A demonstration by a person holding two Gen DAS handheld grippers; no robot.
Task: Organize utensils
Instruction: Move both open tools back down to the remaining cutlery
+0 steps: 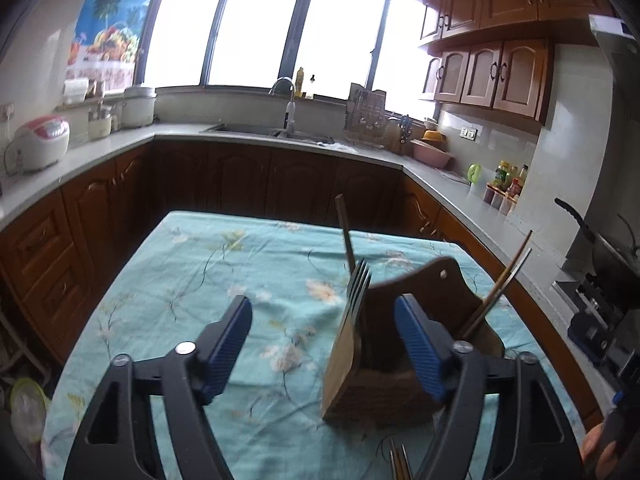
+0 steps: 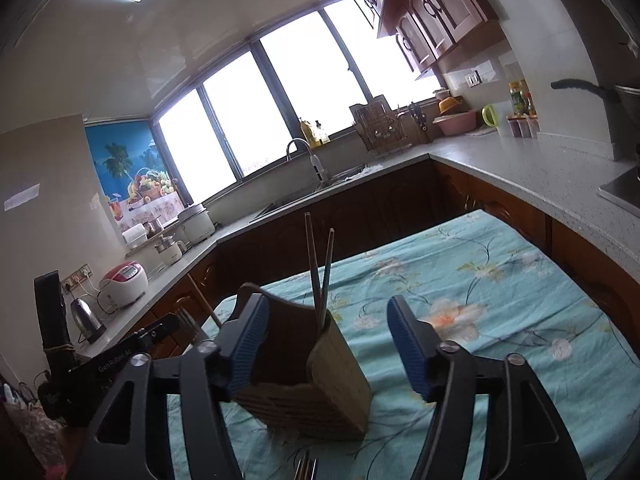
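Both grippers open at the wooden holder on the teal cloth.

The left gripper (image 1: 322,340) gapes, gripping nothing; the holder (image 1: 360,376) stands between its fingers toward the right one, a fork (image 1: 357,280) upright inside. The right gripper (image 2: 326,340) gapes too, the holder (image 2: 320,384) near its left finger, chopsticks (image 2: 320,272) rising from it.

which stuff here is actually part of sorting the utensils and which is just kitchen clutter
Part of the job:
wooden utensil holder
fork
chopsticks

Just lying about:
rice cooker
kettle
pink basin
sauce bottles
dish rack
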